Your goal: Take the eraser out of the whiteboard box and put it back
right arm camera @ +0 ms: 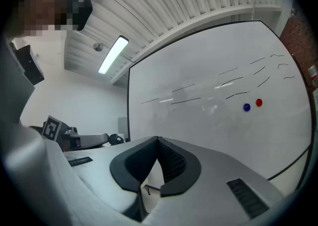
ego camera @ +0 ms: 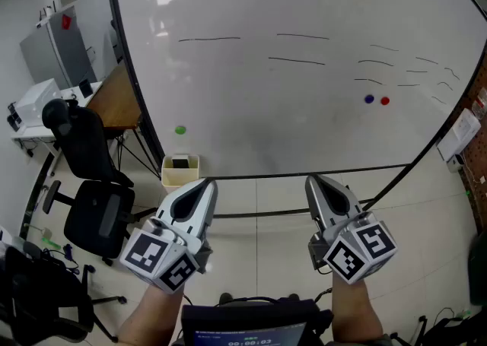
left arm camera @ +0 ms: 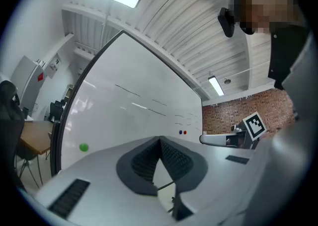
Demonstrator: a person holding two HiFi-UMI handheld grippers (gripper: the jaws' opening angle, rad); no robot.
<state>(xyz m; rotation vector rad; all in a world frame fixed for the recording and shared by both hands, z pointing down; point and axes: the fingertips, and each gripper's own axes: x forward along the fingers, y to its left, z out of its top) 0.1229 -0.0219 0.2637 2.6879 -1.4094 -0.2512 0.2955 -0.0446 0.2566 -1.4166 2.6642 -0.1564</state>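
Head view: left gripper (ego camera: 205,185) and right gripper (ego camera: 314,182), jaws pressed together and empty, hover short of the glossy whiteboard (ego camera: 304,116); cream box (ego camera: 180,176) holds dark eraser (ego camera: 180,162).

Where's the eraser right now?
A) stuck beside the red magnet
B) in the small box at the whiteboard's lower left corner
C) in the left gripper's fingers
B: the head view shows the dark eraser lying inside the cream box at the whiteboard's lower left corner.
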